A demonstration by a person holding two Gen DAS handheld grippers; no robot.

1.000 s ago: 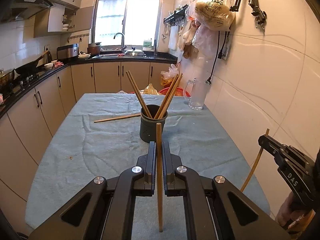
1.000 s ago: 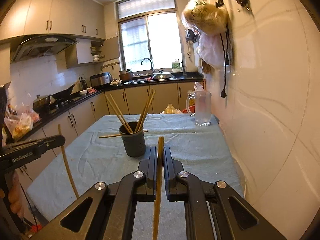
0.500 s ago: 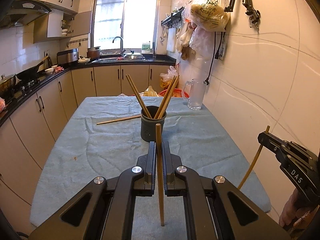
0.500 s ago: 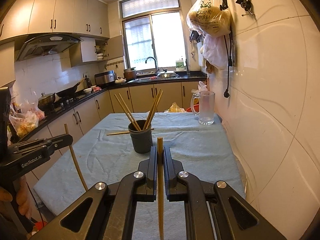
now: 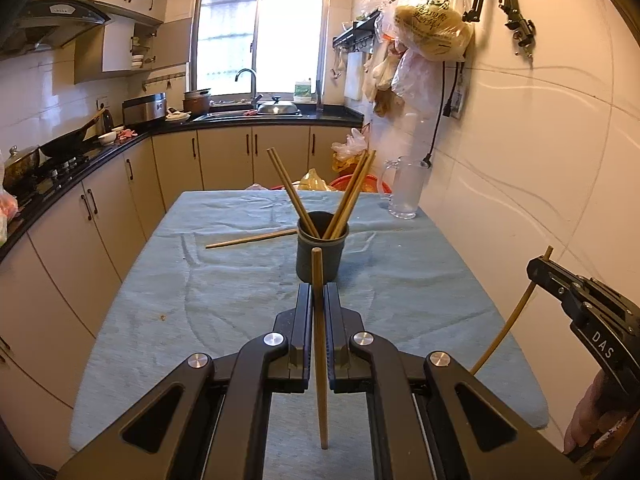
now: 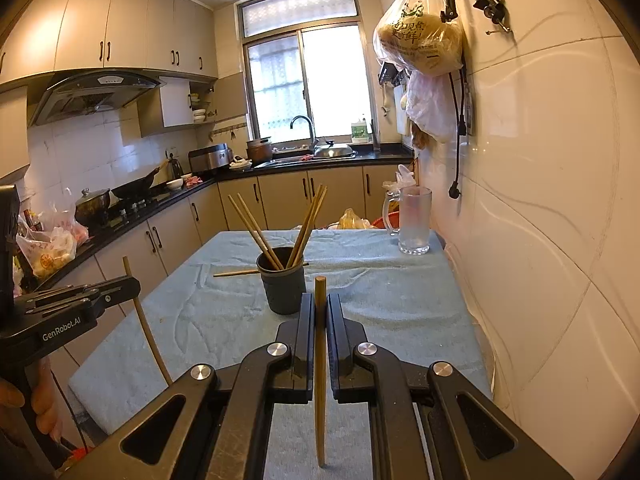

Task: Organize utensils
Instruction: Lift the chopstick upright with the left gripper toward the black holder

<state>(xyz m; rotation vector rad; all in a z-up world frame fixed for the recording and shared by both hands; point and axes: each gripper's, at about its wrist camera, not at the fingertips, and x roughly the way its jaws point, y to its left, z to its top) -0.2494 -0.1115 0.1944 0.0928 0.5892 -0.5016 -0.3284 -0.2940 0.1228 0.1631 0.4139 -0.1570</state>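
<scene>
A dark cup (image 5: 319, 253) stands mid-table with several wooden chopsticks leaning in it; it also shows in the right wrist view (image 6: 285, 284). My left gripper (image 5: 318, 292) is shut on an upright chopstick (image 5: 319, 344), held short of the cup above the near half of the table. My right gripper (image 6: 319, 302) is shut on another chopstick (image 6: 319, 368), also short of the cup. Each gripper shows in the other's view, the right one (image 5: 538, 270) at the table's right edge, the left one (image 6: 130, 284) at its left. A loose chopstick (image 5: 250, 239) lies on the cloth left of the cup.
The table (image 5: 180, 312) wears a blue-grey cloth. A glass mug (image 5: 406, 188) stands at the far right corner by the tiled wall (image 5: 540, 152). Cabinets and a stove counter (image 5: 60, 168) run along the left. Bags (image 5: 430, 28) hang on the wall above.
Both grippers have risen and pulled back slightly with their chopsticks, so the cup sits a little lower and farther in both views. Both stay shut.
</scene>
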